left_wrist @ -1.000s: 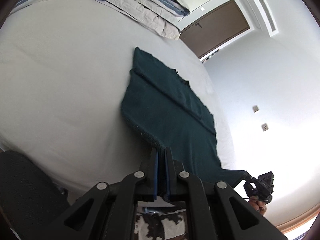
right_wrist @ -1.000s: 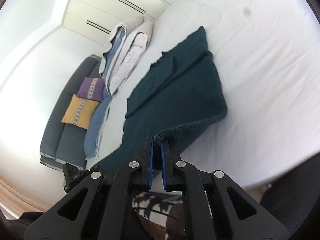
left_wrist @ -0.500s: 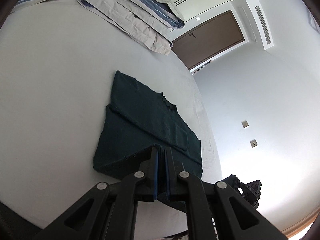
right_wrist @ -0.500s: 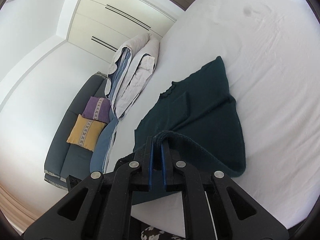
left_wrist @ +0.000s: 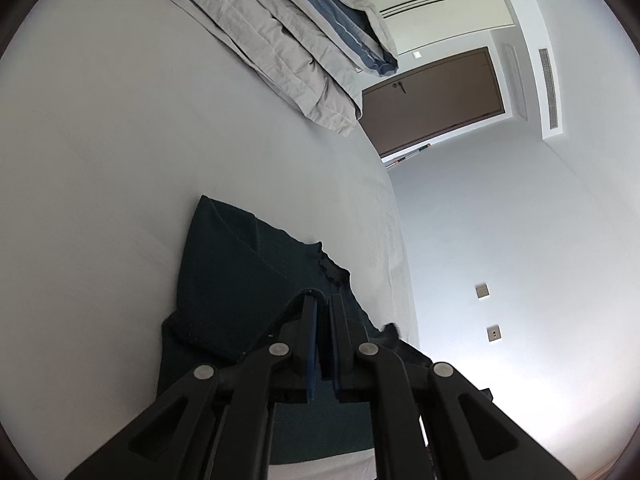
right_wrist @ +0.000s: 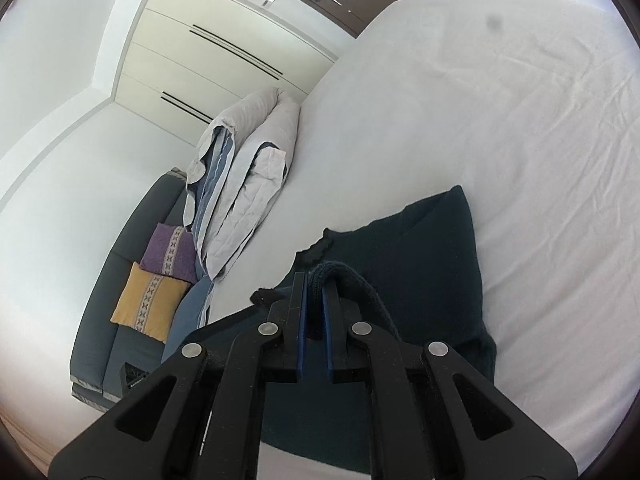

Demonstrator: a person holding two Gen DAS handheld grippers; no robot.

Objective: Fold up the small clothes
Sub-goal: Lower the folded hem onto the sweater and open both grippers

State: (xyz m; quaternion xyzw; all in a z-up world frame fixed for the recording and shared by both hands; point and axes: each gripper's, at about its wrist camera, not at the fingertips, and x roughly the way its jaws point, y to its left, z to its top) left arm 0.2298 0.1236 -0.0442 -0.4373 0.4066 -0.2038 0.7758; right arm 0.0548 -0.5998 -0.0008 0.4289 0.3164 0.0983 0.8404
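A dark teal knit garment (left_wrist: 224, 280) lies on the white bed (left_wrist: 100, 160), its near hem lifted and carried over its far part. My left gripper (left_wrist: 323, 300) is shut on one corner of that hem. My right gripper (right_wrist: 316, 280) is shut on the other corner, where the thick ribbed edge (right_wrist: 360, 284) bulges out between the fingers. The garment also shows in the right wrist view (right_wrist: 432, 264), with its neckline (right_wrist: 320, 244) just beyond the fingertips. The part under the grippers is hidden.
A folded grey and blue duvet (left_wrist: 288, 40) lies at the head of the bed, also in the right wrist view (right_wrist: 244, 184). A dark sofa with purple (right_wrist: 168, 252) and yellow cushions (right_wrist: 148, 304) stands beside the bed. A brown door (left_wrist: 432, 96) is beyond.
Both grippers have carried the hem up and forward over the garment, toward the neckline. The garment has gone from stretched long to doubled over.
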